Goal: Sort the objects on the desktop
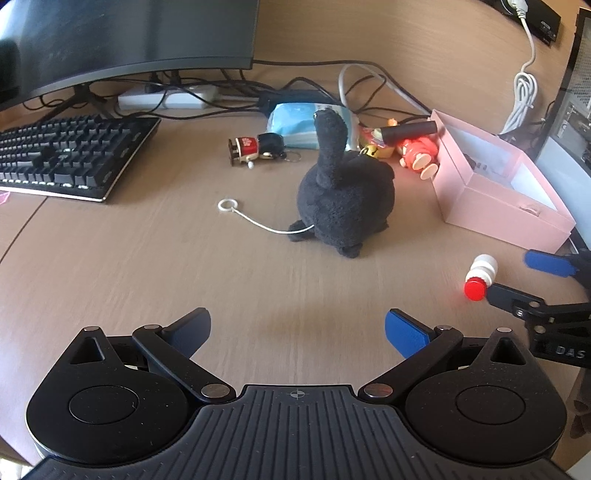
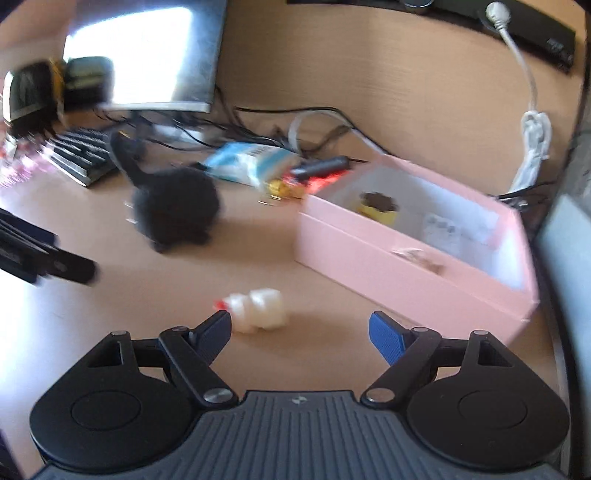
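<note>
A small white bottle with a red cap [image 2: 258, 310] lies on its side on the wooden desk, just ahead of my right gripper [image 2: 298, 318]. That gripper is open and its pads do not touch the bottle. In the left wrist view the same bottle [image 1: 480, 277] lies by the right gripper's [image 1: 511, 275] tips. My left gripper [image 1: 297, 317] hangs open over bare desk with nothing between its fingers. A black plush toy [image 1: 343, 199] stands mid-desk. An open pink box [image 2: 369, 258] holding a few small items sits to the right.
A black keyboard [image 1: 66, 155] and a monitor [image 1: 129, 33] fill the left. Behind the plush lie a blue tissue pack [image 1: 295, 122], a small red-and-white figure [image 1: 251, 147], a red toy [image 1: 417, 151] and tangled cables. A white cord with a ring [image 1: 225, 206] trails from the plush.
</note>
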Demonstrator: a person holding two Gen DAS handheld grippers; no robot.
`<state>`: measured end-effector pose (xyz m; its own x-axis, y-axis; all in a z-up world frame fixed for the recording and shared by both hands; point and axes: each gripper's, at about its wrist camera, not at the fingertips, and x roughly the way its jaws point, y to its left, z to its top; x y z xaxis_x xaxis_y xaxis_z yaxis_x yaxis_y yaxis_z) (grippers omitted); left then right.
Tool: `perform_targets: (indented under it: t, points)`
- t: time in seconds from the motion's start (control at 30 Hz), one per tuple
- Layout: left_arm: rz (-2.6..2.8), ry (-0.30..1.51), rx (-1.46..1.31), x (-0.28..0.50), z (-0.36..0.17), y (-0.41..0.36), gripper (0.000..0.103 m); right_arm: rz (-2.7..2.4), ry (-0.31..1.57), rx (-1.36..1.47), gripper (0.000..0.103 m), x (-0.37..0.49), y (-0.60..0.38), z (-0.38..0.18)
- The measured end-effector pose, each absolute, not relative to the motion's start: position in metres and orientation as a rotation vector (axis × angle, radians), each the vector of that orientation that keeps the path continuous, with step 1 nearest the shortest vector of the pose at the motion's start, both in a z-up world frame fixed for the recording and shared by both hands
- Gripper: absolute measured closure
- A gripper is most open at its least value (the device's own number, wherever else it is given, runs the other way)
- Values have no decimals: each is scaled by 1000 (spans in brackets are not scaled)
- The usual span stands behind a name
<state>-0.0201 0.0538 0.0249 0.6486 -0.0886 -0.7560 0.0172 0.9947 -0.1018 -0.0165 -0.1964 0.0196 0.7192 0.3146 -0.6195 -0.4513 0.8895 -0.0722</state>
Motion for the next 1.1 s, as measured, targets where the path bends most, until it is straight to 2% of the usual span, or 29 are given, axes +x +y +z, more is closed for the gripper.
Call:
perform_targets:
  t: [0.03,0.1,0.17,0.23,0.67,0.77,0.8,0.9,1.1]
  points:
    - [-58,863,-89,-21,25,55,0,445,640,-226,33,-16,-194,19]
    - [-54,862,-94,-23,26,56,0,469,650,-236,40,-12,-187,16]
    - [-59,859,-93,-24,26,57,0,487,661,-220,43,-6,-180,14]
    - [-70,853,-85,-25,27,55,0,508,678,-216,58,-1,-175,12]
    - [-148,734,108,54,25,-1,1,517,686,-237,58,-21,-179,37]
    - [-137,715,146,57,26,-11,24,503,694,-244,58,-29,-186,44]
    - [-138,716,153,57,26,-13,27,500,698,-237,58,-31,-189,46]
    - [-141,720,161,51,29,-13,31,496,702,-203,58,-35,-199,52]
    - [-176,681,174,1,50,-18,31,498,670,-182,58,-45,-216,66]
